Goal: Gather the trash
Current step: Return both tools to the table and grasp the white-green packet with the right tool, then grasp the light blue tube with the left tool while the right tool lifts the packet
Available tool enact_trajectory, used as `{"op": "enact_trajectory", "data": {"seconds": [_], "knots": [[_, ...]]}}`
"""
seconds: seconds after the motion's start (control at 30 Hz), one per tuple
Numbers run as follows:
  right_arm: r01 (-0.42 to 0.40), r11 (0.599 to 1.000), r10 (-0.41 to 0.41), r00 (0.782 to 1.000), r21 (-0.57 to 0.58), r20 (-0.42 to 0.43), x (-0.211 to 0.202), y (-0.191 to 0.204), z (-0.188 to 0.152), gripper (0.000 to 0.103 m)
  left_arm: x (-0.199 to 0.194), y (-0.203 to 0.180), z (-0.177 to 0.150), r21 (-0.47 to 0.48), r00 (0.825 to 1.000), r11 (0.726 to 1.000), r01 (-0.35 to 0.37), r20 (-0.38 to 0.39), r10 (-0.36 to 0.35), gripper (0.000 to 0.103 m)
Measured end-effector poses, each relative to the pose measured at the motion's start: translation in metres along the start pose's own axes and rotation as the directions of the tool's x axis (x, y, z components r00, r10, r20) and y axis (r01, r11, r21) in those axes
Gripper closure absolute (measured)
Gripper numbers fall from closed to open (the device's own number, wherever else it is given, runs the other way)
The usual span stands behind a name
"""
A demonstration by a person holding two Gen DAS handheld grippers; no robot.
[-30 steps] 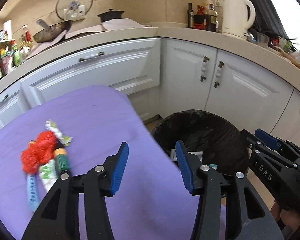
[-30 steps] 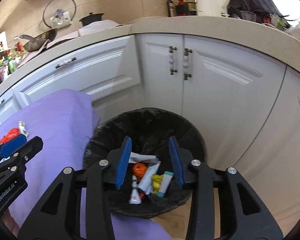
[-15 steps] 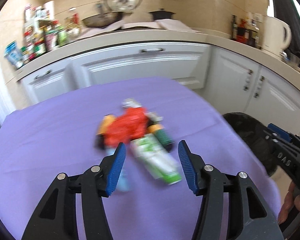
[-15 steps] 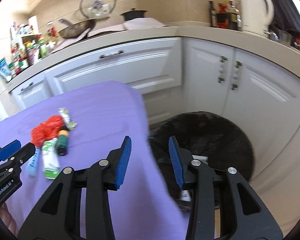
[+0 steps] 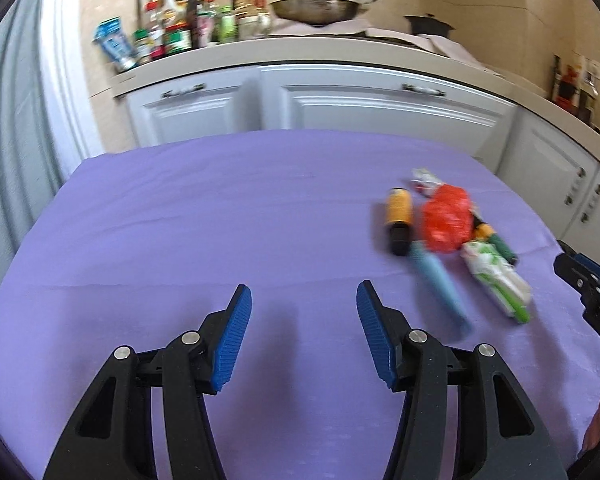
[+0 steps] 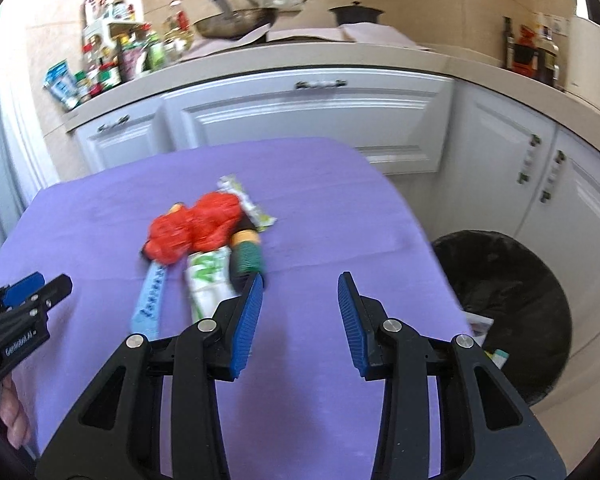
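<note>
Both grippers, left [image 5: 302, 320] and right [image 6: 300, 312], show fingers spread, empty. I judge right nearer: green-white wrapper [image 6: 210, 280] lies frame-centre-left, lengthwise toward its left finger.

The desk [image 5: 220, 208] wears a purple cloth. On its right side lies one cluster: a crumpled red bag [image 5: 446, 218], orange bottle [image 5: 398, 220], blue tube [image 5: 440, 276], green-white packet [image 5: 496, 276], green bottle [image 6: 246, 256].

Both views are bright with soft daylight. Motion blur smears the pile of crumpled red, green and blue wrappers [image 5: 452, 240] [image 6: 204, 248] and the white panelled kitchen cabinets [image 5: 380, 100]. Faint shadows lie on the purple tablecloth [image 5: 220, 220] under the fingers. The fisheye lens bends the beige countertop [image 6: 380, 56]; corners go black.
</note>
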State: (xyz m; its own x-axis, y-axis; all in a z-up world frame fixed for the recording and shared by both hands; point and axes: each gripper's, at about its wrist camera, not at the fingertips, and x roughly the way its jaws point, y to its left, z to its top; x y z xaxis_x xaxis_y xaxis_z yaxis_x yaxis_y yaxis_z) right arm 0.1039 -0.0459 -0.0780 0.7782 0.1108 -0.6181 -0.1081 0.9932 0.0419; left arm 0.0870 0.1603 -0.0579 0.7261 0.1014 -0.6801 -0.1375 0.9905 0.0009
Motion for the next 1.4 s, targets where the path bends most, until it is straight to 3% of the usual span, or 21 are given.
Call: {"op": "enact_trajectory", "data": {"seconds": [0.37,0.8,0.83,1.0,1.4], "knots": [[-0.044,0.996,0.039,0.997,-0.080,-0.062,0.018,0.041,0.000,0.064,0.007,0.038,-0.001,-0.055,0.999,0.997,-0.049,-0.011,0.049,0.046],[-0.050,0.993,0.031,0.986,-0.111,-0.166,0.040,0.051,-0.006,0.065,0.013,0.044,-0.004,-0.059,0.998,0.997,-0.049,-0.037,0.047,0.044],[-0.053,0.992,0.034,0.986,-0.113,-0.163,0.039,0.050,-0.007,0.071,0.013,0.044,-0.005,-0.058,0.998,0.997,-0.047,-0.039,0.045,0.043],[-0.065,0.990,0.046,0.988,-0.127,-0.145,0.031,0.050,-0.009,0.074,0.012,0.036,-0.004,-0.045,0.999,0.998,-0.037,-0.039,0.035,0.043],[-0.060,0.994,0.054,0.997,-0.094,-0.058,-0.001,0.031,-0.009,0.077,0.004,-0.006,-0.004,0.002,0.999,1.000,0.031,-0.043,-0.031,0.043]]}}
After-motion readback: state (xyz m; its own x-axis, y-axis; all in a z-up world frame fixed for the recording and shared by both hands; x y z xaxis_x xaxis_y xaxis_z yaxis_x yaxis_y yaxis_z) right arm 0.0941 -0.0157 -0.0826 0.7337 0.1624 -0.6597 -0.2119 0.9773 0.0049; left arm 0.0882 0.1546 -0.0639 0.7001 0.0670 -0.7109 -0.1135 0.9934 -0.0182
